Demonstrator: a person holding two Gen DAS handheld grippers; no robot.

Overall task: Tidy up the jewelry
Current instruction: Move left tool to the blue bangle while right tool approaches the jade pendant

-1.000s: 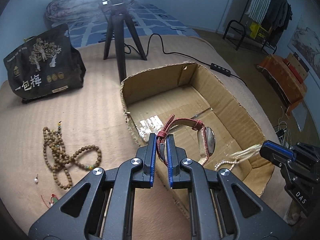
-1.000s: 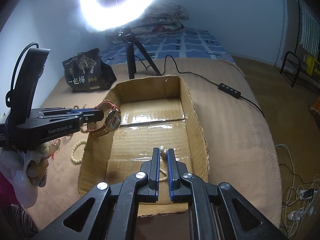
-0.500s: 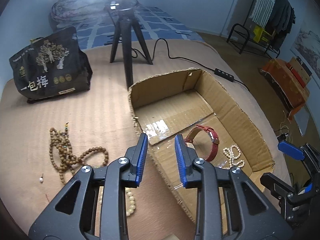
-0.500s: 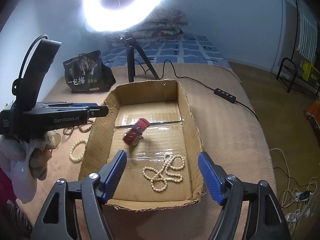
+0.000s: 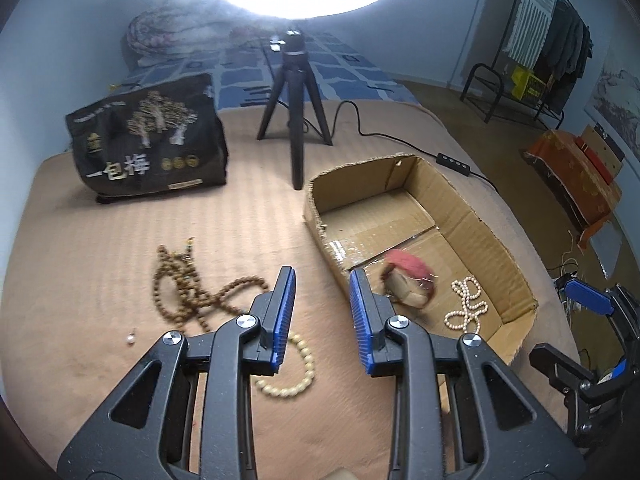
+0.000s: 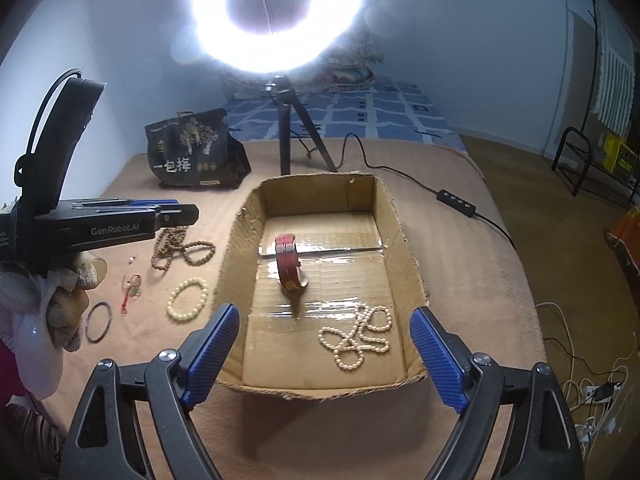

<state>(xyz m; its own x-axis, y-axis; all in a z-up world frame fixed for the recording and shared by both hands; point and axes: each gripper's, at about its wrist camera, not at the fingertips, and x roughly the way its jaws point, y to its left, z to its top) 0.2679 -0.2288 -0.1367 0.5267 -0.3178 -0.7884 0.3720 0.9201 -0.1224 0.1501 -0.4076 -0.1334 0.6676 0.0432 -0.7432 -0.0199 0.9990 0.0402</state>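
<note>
On the tan bedcover point(image 6: 460, 248) sits an open cardboard box point(image 6: 400, 236), and inside it lie a red-strapped watch point(image 6: 289, 266) near the middle and a white pearl necklace point(image 6: 356, 338) toward the near right corner. In the left wrist view the watch point(image 5: 408, 280) is smeared by motion blur, so its face cannot be made out there; the pearl necklace point(image 5: 466, 300) lies just beside it.

The left gripper point(image 5: 322, 312) hangs over the box's near left wall with its jaws apart and nothing between them. Its finger hides part of the cream bead bracelet point(image 5: 294, 376) on the cover; that bracelet point(image 6: 188, 300) shows whole in the right wrist view. The brown wooden bead strand point(image 5: 184, 284) lies tangled left of the box.

The right gripper point(image 6: 324, 356) has its jaws spreading wide, and nothing is between them; the box's near wall lies below the gap. In the left wrist view it point(image 5: 576, 328) is cut off at the frame's edge.

Left of the box also lie a thin dark bangle point(image 6: 98, 322), a red cord charm point(image 6: 130, 292) too small to read clearly, and a tiny pale bead point(image 5: 130, 338). A gloved hand point(image 6: 60, 308) holds the left gripper, partly out of frame. The ring light point(image 6: 276, 16) blows out its surroundings above a black tripod point(image 6: 286, 136); a dark printed bag point(image 6: 196, 152) stands behind.
</note>
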